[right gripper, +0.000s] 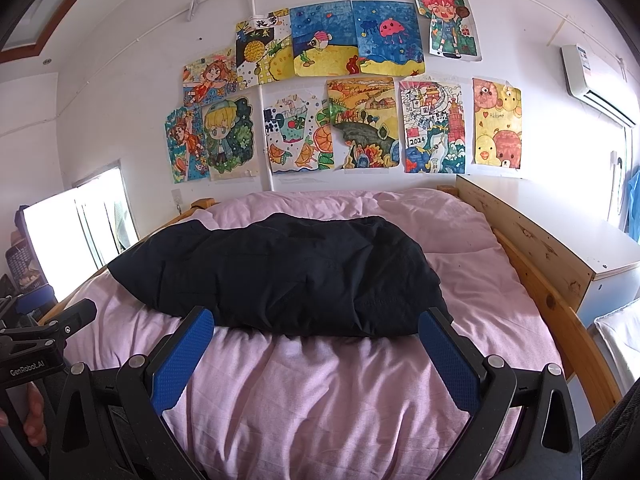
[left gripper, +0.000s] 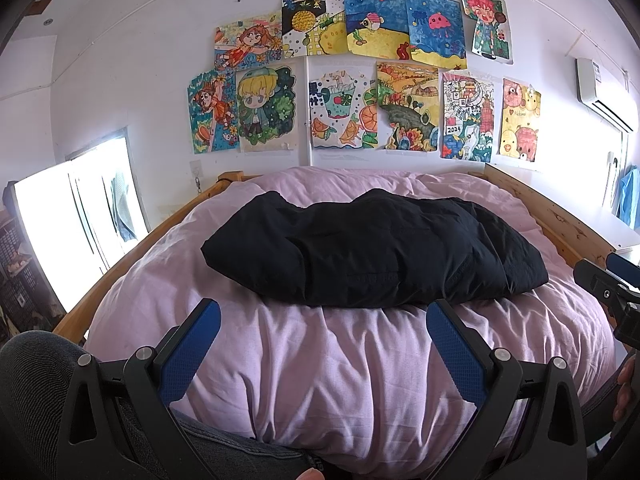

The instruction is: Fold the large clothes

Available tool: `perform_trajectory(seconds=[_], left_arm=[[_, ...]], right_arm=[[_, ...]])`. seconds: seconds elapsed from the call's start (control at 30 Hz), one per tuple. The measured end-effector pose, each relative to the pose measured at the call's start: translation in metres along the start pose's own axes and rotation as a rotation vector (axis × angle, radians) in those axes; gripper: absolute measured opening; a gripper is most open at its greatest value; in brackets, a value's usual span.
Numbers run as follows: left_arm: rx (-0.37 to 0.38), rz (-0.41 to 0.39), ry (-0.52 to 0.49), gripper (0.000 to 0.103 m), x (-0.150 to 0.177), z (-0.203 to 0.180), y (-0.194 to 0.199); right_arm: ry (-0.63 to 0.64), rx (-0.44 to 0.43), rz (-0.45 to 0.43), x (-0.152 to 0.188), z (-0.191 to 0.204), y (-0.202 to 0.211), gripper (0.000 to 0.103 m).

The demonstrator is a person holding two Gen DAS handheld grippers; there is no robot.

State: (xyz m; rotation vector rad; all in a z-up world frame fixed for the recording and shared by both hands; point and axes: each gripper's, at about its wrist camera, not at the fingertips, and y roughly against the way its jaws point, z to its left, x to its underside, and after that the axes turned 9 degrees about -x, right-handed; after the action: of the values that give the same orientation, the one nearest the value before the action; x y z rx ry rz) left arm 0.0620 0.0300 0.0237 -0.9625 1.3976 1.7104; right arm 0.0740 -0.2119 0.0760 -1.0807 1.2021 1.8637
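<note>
Careful: both your left claw [left gripper: 323,320] and right claw [right gripper: 316,326] are spread wide and empty. The black garment [left gripper: 372,252] lies bulky on the soft pink duvet [left gripper: 320,360], so you may pinch the bedding together with it.

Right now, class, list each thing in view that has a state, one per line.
Left claw: open, empty, above the duvet.
Right claw: open, empty.
Black garment: folded into a bundle, lying on the duvet.
Pink duvet: spread over the bed, wrinkled.
Drawings: stuck to the wall.

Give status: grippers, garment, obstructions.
Left gripper open, empty. Right gripper open, empty. Black garment bundled on pink bedding, untouched. Nothing in the way.
</note>
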Motion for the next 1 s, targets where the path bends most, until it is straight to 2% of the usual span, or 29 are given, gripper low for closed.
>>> perform_trajectory(seconds=[1.0], left_arm=[[0.004,-0.002,-0.003,0.101,0.0005,0.0025,-0.0004]], right_arm=[[-0.003,0.000,-0.001,0.0004,0.0008,-0.0003,0.103]])
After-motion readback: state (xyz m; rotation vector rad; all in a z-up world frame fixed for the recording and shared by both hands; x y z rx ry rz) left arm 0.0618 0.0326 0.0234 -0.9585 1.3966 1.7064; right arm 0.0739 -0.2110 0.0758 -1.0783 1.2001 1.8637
